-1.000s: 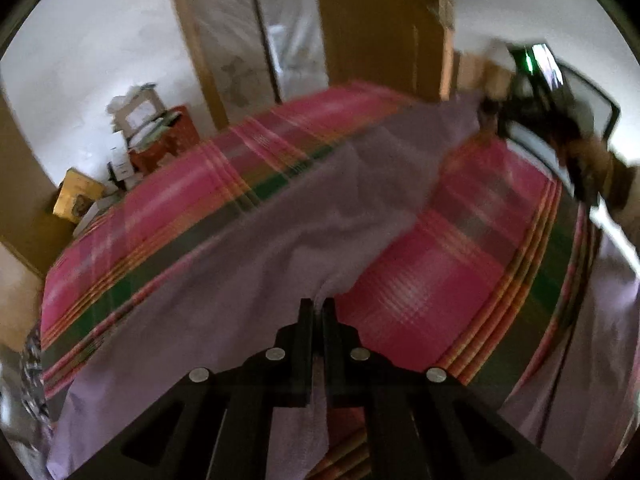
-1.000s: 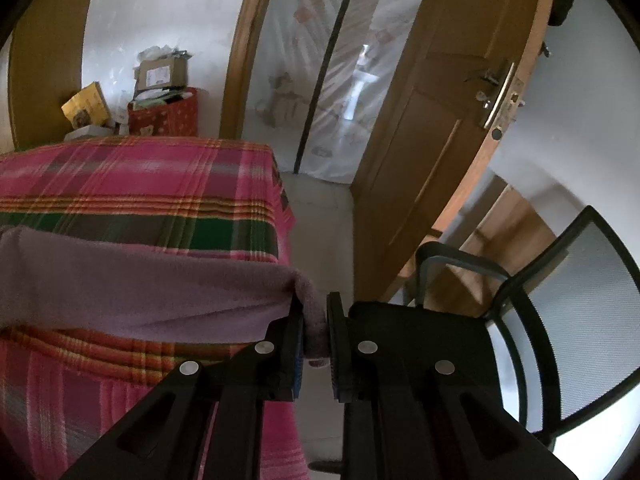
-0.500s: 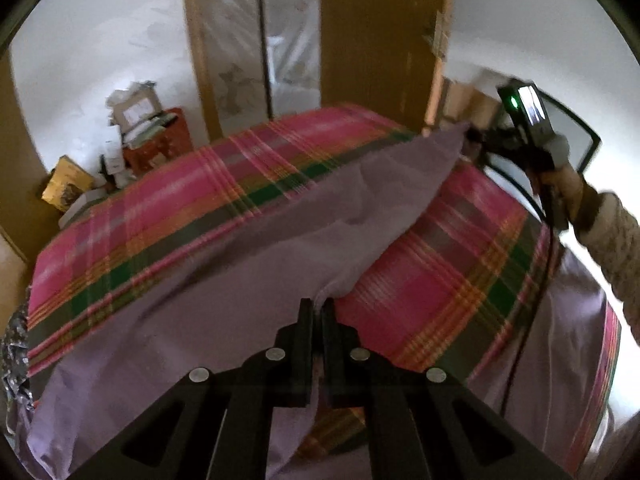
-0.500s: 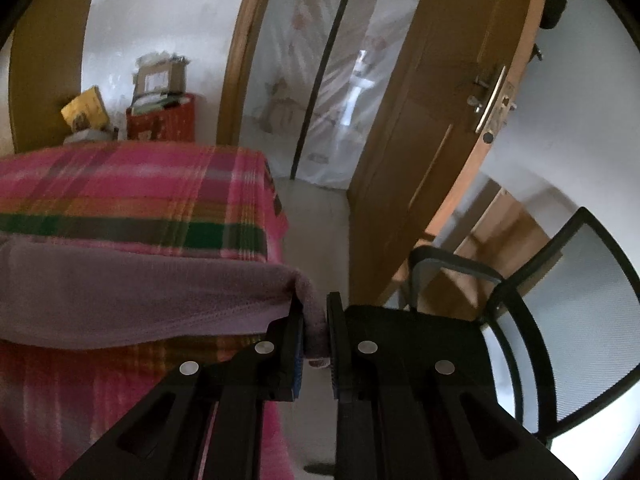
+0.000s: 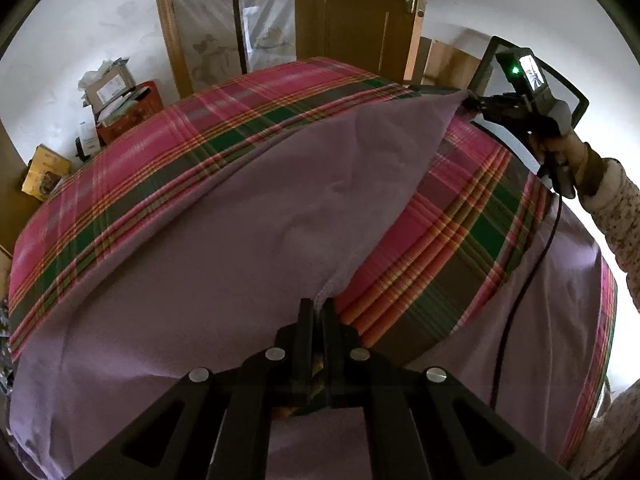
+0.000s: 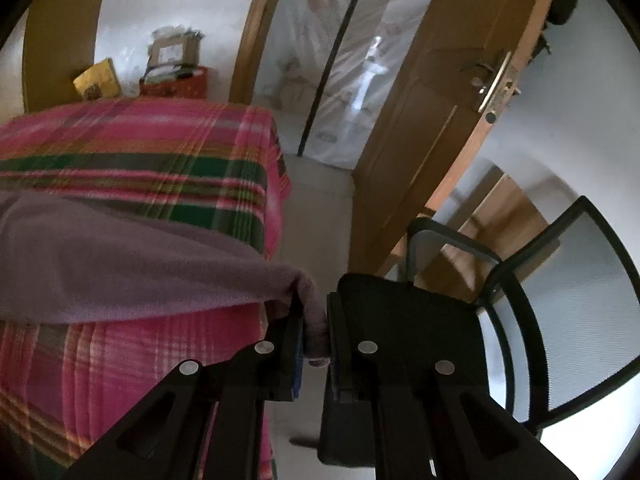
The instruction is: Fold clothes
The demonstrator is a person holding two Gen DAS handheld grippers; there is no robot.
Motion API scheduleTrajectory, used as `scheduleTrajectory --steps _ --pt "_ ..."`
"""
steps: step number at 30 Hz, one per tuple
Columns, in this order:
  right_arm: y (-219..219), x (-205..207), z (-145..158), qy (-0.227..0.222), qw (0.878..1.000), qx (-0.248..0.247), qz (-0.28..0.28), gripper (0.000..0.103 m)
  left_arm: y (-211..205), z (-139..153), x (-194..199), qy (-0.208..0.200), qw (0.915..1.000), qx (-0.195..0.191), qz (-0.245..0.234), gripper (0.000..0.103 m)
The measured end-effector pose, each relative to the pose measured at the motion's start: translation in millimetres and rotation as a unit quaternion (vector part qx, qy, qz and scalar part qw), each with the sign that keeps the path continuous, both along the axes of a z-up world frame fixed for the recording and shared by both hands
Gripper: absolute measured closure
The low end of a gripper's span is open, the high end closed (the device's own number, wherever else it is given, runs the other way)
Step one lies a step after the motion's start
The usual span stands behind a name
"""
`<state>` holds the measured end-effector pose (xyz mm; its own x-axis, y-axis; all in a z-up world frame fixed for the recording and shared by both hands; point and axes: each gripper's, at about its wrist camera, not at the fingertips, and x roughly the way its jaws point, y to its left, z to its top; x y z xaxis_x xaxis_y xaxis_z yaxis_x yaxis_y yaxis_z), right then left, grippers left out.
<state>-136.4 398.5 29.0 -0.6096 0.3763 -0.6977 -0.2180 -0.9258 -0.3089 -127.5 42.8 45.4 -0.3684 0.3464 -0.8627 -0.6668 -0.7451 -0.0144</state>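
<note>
The first fold is only under way: both grippers, left and right, have fingers pinching the purple cloth, stretched over the bed.

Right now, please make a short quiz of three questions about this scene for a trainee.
1. True or false: both tongs are shut on the purple cloth.
2. What lies under the cloth? A) bare wood B) a plaid cover C) a white sheet
3. Fill in: beside the bed, past the right tongs, stands a black ____.

Key: 1 true, the left tongs pinch the near part of an edge and the right tongs a far corner; 2 B; 3 chair.
</note>
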Motion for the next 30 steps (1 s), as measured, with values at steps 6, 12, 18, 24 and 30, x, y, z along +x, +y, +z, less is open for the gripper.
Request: scheduleTrajectory --steps 6,12,18,24,30 --pt "-2.9 7.7 -2.5 -0.041 0.999 0.006 0.019 0.092 0.8 -4.3 0.7 -0.009 0.9999 -0.006 -0.005 0.099" --pt "-8.1 16.2 2.0 -0.086 0.996 0.021 0.007 0.085 -1.0 -10.4 0.9 -0.021 0.9997 -0.009 -0.010 0.099" --pt "-24.9 20.6 39.2 -0.052 0.998 0.034 0.018 0.080 -2.2 -16.9 1.6 -0.029 0.9995 -0.009 -0.011 0.099" --pt "-36.5 1.8 54.4 -0.027 0.999 0.020 0.033 0.065 -1.1 -21.9 0.1 -0.035 0.9992 -0.012 -0.014 0.099" --pt "-68.3 -39.4 32.5 -0.038 0.989 -0.064 0.129 0.065 -1.8 -22.1 2.8 -0.035 0.9992 -0.013 -0.014 0.098"
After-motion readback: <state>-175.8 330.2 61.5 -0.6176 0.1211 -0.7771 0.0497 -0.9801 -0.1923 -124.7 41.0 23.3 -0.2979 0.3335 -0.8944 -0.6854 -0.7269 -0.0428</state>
